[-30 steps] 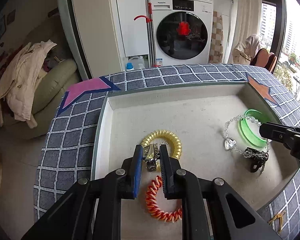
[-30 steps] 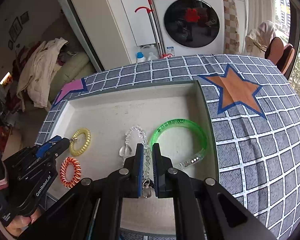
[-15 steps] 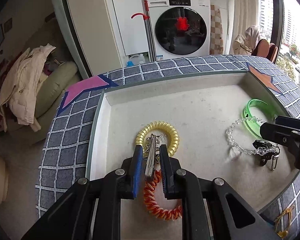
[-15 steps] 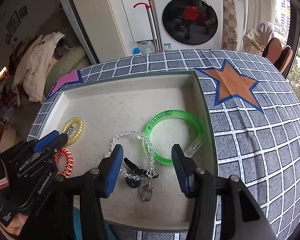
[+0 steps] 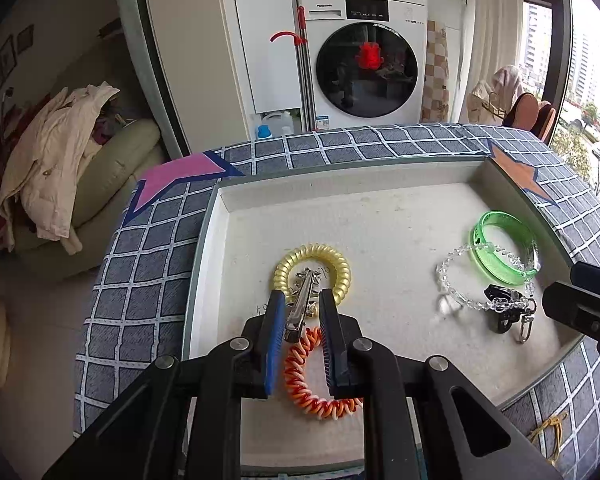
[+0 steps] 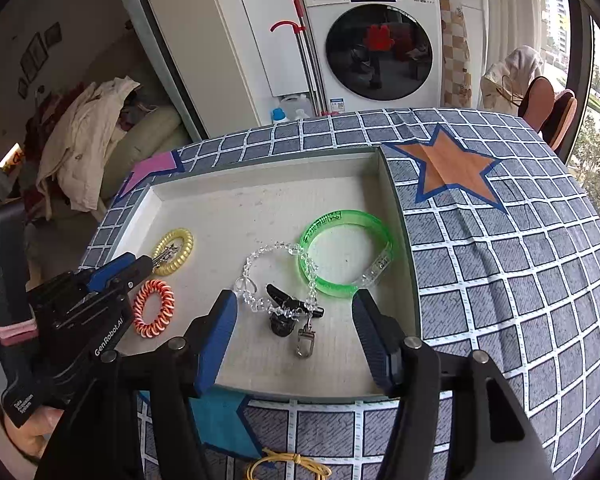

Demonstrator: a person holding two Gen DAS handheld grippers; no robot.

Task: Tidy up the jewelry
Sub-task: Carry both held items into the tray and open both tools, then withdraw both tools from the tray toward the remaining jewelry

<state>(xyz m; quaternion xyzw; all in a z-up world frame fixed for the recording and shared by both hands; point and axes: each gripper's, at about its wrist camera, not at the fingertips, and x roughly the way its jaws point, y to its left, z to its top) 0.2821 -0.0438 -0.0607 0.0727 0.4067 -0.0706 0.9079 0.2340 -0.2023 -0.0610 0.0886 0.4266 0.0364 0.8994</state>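
Observation:
A shallow white tray [image 5: 340, 200] [image 6: 260, 200] holds the jewelry. My left gripper [image 5: 299, 312] [image 6: 140, 264] is shut on a silver hair clip [image 5: 300, 300] just above a yellow coil ring [image 5: 288, 264] [image 6: 180, 240]. An orange coil ring [image 5: 300, 384] [image 6: 154, 314] lies below it. My right gripper [image 6: 294, 300] [image 5: 564, 290] has its jaws opening wide, and its pads touch nothing. In front of it a black clip with a key ring [image 6: 282, 320] [image 5: 500, 316] lies under a crystal bead bracelet [image 6: 276, 246] [image 5: 446, 280]. The bracelet overlaps a green bangle [image 6: 342, 216] [image 5: 500, 256].
The tray sits on a blue checked cloth [image 6: 500, 280] with an orange star [image 6: 448, 172], a pink star [image 5: 172, 180] and a teal patch [image 6: 220, 420]. A yellow cord [image 6: 288, 464] lies at the front edge. A washing machine [image 5: 364, 68] and a sofa with a coat [image 5: 60, 152] stand behind.
The right gripper has opened and let go of the bead bracelet and black clip, which now lie on the tray, and it has drawn back. The left gripper still holds the silver clip.

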